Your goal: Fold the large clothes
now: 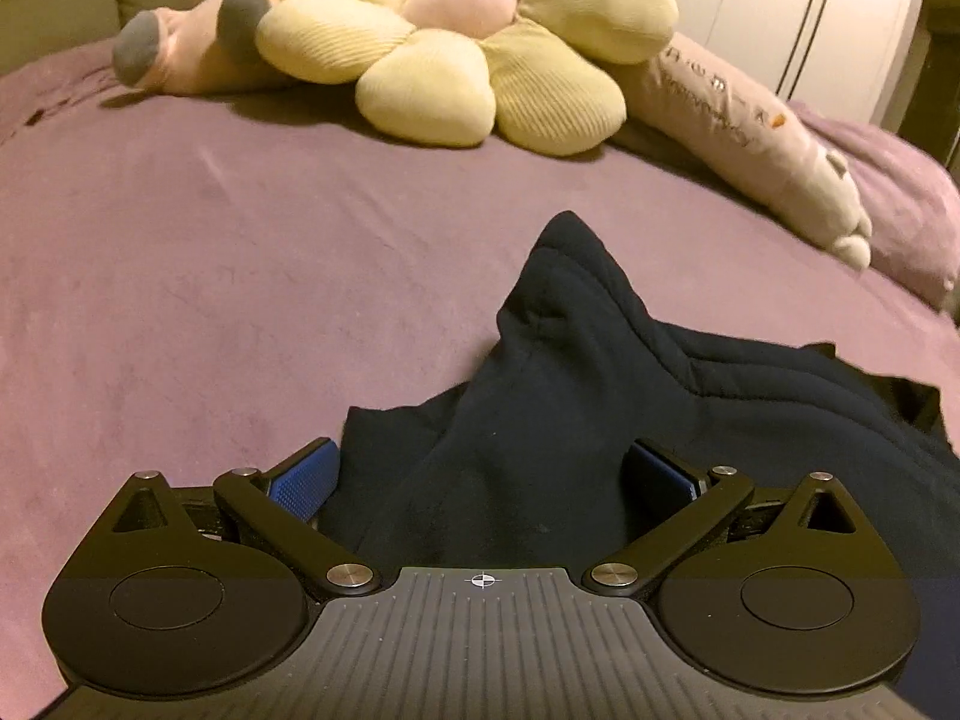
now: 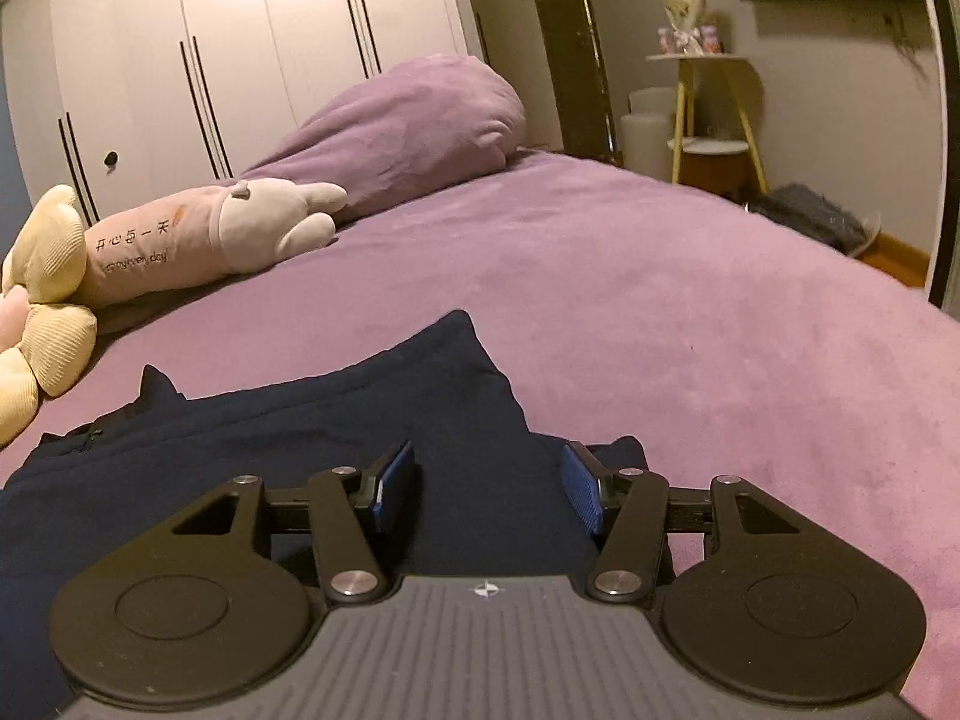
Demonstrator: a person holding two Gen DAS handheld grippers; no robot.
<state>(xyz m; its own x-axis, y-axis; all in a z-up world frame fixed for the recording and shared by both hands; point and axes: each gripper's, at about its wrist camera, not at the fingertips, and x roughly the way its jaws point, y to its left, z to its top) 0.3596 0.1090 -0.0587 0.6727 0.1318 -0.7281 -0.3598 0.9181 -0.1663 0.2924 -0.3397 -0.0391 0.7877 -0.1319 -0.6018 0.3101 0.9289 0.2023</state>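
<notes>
The left gripper [image 1: 486, 474] was seen with its blue pads [image 1: 306, 477] spread wide, a bunched fold of the dark navy garment [image 1: 570, 408] lying between them; whether cloth was pressed could not be told. The right gripper [image 2: 487, 489] was likewise held apart, its pads [image 2: 581, 492] flanking a flat part of the same garment [image 2: 360, 420]. The garment was spread on the near part of the purple bedspread [image 1: 210, 270], one peak raised in the left wrist view. Farther off, a yellow flower cushion [image 1: 480, 60] and a long pink plush toy [image 2: 198, 234] were laid near the far edge, touching each other. A purple pillow [image 2: 414, 126] and white wardrobe doors [image 2: 240, 30] were seen beyond.
</notes>
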